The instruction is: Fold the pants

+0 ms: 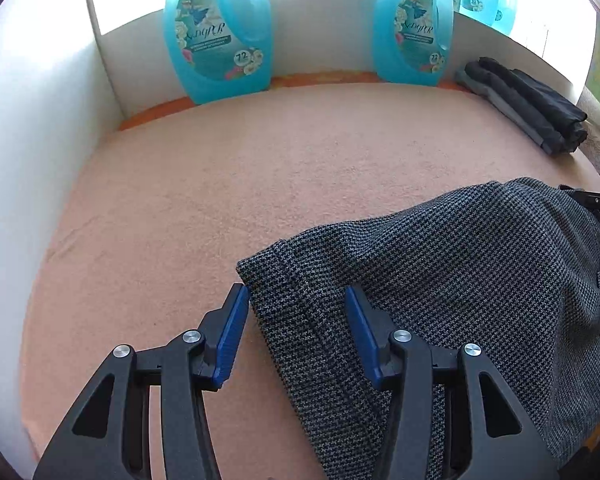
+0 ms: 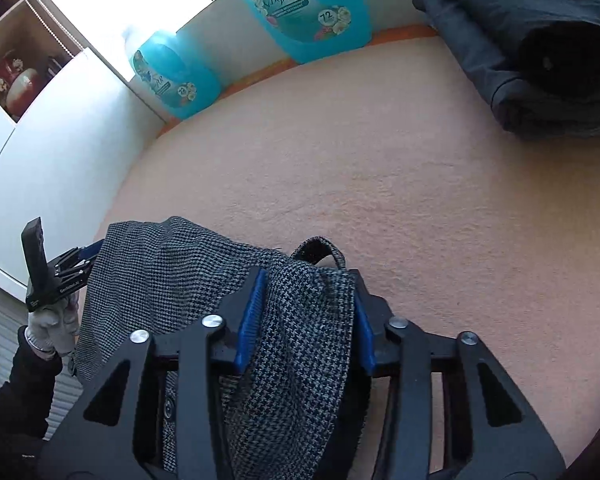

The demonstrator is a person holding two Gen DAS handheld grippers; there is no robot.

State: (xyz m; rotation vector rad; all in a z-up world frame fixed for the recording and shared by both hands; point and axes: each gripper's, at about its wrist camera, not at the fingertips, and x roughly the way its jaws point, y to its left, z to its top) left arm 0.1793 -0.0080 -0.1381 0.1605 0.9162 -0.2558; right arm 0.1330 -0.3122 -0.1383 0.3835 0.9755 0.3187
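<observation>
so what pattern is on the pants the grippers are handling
A small dark-and-grey houndstooth check on the pants, clearest in the right wrist view.

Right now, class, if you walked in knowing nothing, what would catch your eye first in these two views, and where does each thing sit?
First, the checked grey pants, bunched at the near edge of the peach surface, with the right gripper shut on their fabric and the left gripper open around an edge. Next, two bright turquoise detergent jugs against the back wall. At far right lies a folded dark stack.

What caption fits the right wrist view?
Right gripper clamps checked pants over peach cloth.
</observation>
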